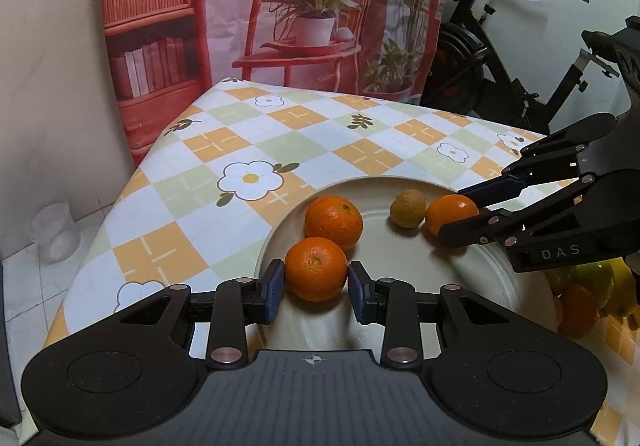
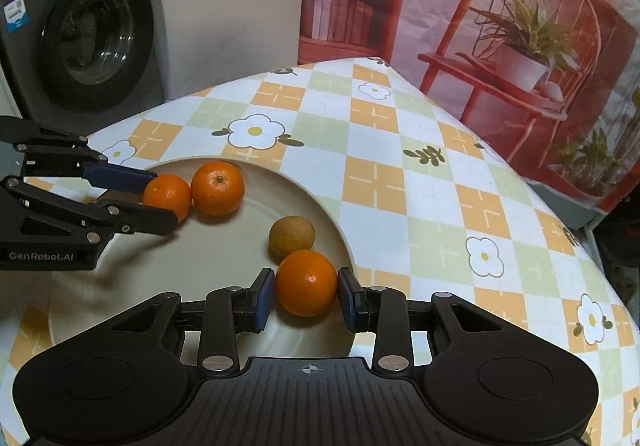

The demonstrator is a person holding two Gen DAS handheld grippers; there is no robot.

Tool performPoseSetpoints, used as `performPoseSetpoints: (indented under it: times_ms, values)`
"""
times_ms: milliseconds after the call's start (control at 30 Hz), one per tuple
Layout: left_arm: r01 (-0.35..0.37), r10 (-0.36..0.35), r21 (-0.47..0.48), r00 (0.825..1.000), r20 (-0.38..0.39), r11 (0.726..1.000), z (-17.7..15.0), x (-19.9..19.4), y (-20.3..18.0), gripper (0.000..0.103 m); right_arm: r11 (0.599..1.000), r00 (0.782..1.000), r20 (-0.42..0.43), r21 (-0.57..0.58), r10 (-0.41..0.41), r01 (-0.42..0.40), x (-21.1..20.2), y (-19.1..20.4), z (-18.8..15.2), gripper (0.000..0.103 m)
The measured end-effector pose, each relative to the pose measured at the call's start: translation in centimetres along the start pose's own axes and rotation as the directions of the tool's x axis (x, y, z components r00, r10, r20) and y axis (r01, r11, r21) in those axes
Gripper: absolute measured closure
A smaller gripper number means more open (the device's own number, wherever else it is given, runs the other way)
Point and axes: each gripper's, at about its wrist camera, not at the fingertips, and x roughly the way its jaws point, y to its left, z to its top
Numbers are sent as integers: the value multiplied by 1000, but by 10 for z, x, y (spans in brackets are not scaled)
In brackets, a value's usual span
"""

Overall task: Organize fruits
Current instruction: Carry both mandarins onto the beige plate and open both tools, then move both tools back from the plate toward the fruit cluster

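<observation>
A cream plate (image 1: pixel 400 266) (image 2: pixel 224 254) on the checked tablecloth carries three oranges and a small yellow-brown fruit (image 1: pixel 408 208) (image 2: pixel 292 236). My left gripper (image 1: pixel 316 284) (image 2: pixel 166 202) is shut on one orange (image 1: pixel 316 268) (image 2: pixel 167 195) low over the plate's left part, right beside a free orange (image 1: pixel 333 220) (image 2: pixel 218 188). Over the plate's other side, my right gripper (image 2: pixel 307 292) (image 1: pixel 452 214) is shut on another orange (image 2: pixel 306 282) (image 1: pixel 450 212), which touches the yellow-brown fruit. Whether the held oranges rest on the plate I cannot tell.
More fruit, yellow-green and orange, is piled (image 1: pixel 588 286) beside the plate at the right. The checked cloth (image 1: pixel 240 150) covers the table up to its edges. An exercise bike (image 1: pixel 500 66), a washing machine (image 2: pixel 80 34) and a printed backdrop (image 2: pixel 500 26) stand around it.
</observation>
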Motion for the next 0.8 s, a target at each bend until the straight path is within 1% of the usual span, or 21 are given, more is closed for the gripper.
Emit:
performPoseSetpoints:
  times_ms: [33, 67, 100, 200, 267, 333, 400, 533, 667, 800]
  values:
    - [-1, 1, -2, 1000, -1, 1000, 0, 0, 0, 65, 1000, 1000, -2, 3, -3, 3, 0, 0, 0, 72]
    - [4, -4, -3, 1000, -2, 1000, 0, 0, 0, 61, 1000, 1000, 0, 7, -5, 5, -1, 0, 0, 72]
    - [13, -13, -5, 1000, -1, 1000, 0, 0, 0, 54, 1000, 1000, 7, 11, -6, 6, -2, 0, -1, 70]
    - [2, -2, 2, 1000, 12, 1000, 2, -5, -3, 46, 1000, 1000, 26, 13, -7, 7, -10, -1, -1, 68]
    - [-7, 7, -1, 1000, 22, 1000, 3, -10, -5, 46, 1000, 999, 48, 10, -13, 13, -19, -2, -2, 68]
    - [-15, 16, -33, 999, 42, 999, 5, -20, -5, 46, 1000, 997, 75, 21, -13, 11, -29, -6, -5, 68]
    - [-26, 31, -82, 997, 66, 996, 5, -32, -8, 46, 999, 993, 115, 53, -17, 11, -42, -11, -10, 68]
    - [-41, 54, -120, 993, 106, 992, 5, -52, -27, 46, 991, 979, 204, 131, -24, -3, -78, -26, -33, 68]
    - [20, 4, -196, 992, 125, 980, 4, -70, -50, 47, 977, 965, 260, 211, -43, -13, -112, -36, -65, 68]
    - [31, -1, -183, 987, 162, 983, 2, -84, -86, 47, 959, 947, 311, 285, -81, -12, -143, -41, -103, 68]
